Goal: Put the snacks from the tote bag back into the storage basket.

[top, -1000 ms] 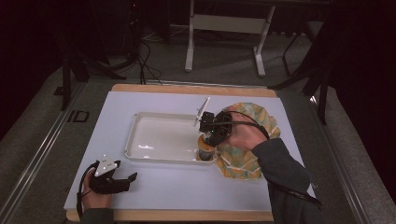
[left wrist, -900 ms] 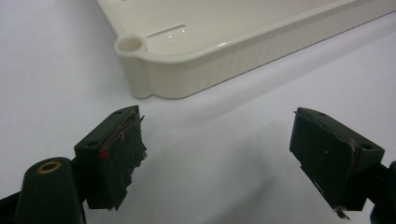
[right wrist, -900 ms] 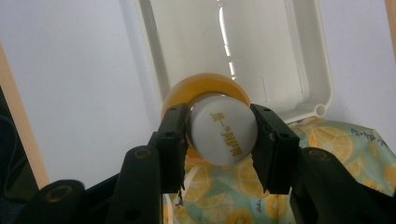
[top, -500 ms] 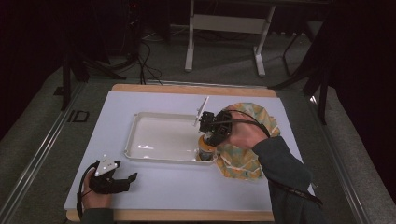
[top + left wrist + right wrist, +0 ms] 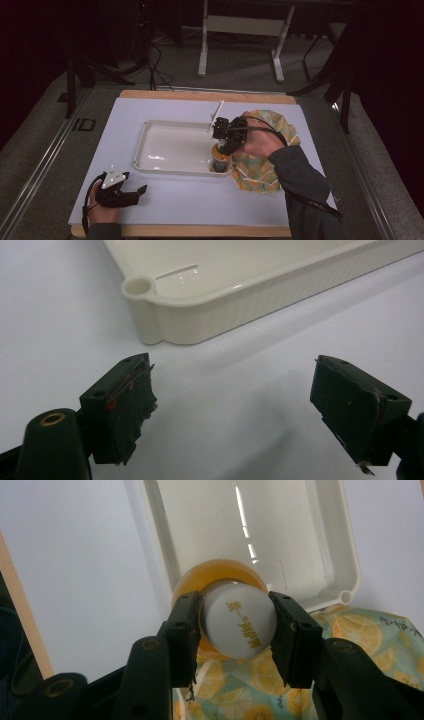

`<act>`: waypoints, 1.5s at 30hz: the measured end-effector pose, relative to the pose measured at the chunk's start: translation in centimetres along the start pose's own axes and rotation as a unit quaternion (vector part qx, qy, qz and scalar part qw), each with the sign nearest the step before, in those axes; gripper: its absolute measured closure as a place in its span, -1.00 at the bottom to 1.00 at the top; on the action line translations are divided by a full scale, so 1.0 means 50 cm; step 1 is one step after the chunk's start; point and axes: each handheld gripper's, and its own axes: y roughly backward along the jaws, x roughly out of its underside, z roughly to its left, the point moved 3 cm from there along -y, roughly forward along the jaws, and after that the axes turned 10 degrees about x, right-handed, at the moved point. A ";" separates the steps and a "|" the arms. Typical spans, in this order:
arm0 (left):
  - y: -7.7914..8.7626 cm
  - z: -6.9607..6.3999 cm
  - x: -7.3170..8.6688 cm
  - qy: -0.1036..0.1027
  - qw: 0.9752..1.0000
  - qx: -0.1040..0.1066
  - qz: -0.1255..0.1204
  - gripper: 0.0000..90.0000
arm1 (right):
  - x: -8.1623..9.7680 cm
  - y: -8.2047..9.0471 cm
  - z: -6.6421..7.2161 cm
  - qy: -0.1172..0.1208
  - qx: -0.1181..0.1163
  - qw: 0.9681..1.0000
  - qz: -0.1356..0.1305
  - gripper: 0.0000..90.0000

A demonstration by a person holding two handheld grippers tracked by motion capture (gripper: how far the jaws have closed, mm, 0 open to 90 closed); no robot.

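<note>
We keep right gripper [image 5: 235,625] fingers clamped square on bottle [image 5: 239,621] cap over tray [image 5: 150,145] corner; left gripper [image 5: 245,410] fingers apart, idle.

White table cover [image 5: 200,200]; metal stand [image 5: 240,30], cables [image 5: 155,65] on floor behind.

The high view is taken from above the near edge of the table [image 5: 165,200], facing forward and down; the white tray [image 5: 150,150] sits mid-frame, with floor and furniture legs beyond it.

The left gripper view is taken low over the table surface, close to the tray's corner [image 5: 137,287], looking along the open jaws toward the tray wall.

The right gripper view is pointed steeply down at the tray [image 5: 320,540], very near, over an orange bottle with a white cap [image 5: 240,620] at the tray's edge.

The tray is shared by all three views.
</note>
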 end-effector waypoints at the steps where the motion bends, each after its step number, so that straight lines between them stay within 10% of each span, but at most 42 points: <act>1: 0.000 0.000 0.000 0.000 1.000 0.000 0.000 -0.61 | 0.000 0.000 0.000 0.001 0.000 1.000 -0.001 0.27; 45: 0.000 0.000 0.000 0.000 1.000 -0.001 -0.002 -0.61 | 0.012 0.054 -0.021 -0.046 0.035 0.994 -0.090 -0.04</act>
